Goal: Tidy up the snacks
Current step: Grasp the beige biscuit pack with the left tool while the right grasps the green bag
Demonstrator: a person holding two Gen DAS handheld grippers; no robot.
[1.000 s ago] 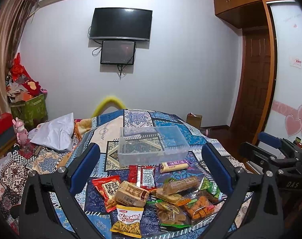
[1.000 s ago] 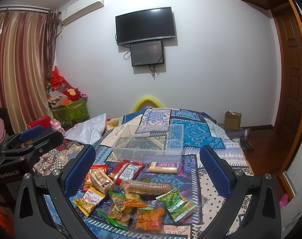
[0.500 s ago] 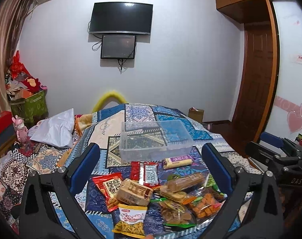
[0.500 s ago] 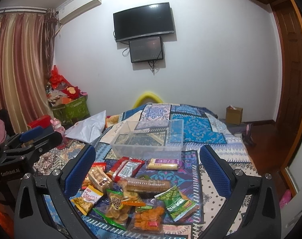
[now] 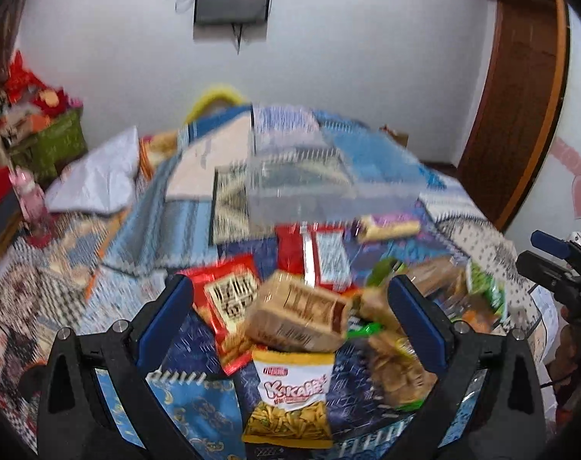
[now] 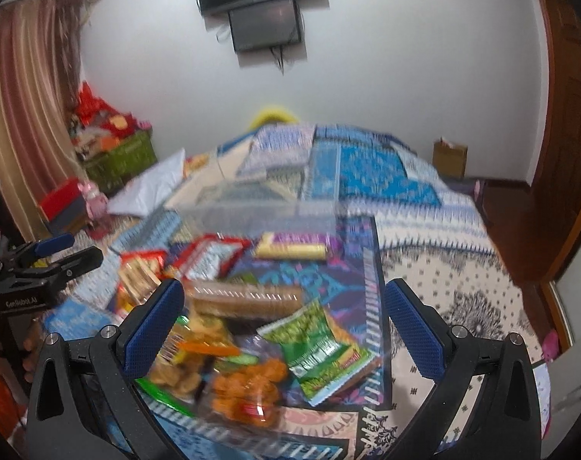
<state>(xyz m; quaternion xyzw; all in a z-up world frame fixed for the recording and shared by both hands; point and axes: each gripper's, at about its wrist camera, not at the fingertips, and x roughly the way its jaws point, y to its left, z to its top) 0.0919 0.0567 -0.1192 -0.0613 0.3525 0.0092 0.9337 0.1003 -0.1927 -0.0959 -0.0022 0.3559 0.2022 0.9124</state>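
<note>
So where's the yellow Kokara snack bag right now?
In the left wrist view, the yellow snack bag lies low and central between the left gripper's fingers, just below the tan packet.

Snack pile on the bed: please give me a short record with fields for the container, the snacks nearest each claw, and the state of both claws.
surface: patterned bedspread
container: clear plastic bin, behind the snacks; contents too blurred to tell
left claw: open, holds nothing, over the pile
nearest to left claw: brown biscuit pack, yellow-white Kokabe bag, red bag
right claw: open, holds nothing
nearest to right claw: green bag, long cracker sleeve, orange snack bag
near bin: yellow-purple bar
image: motion blur in both views
</note>
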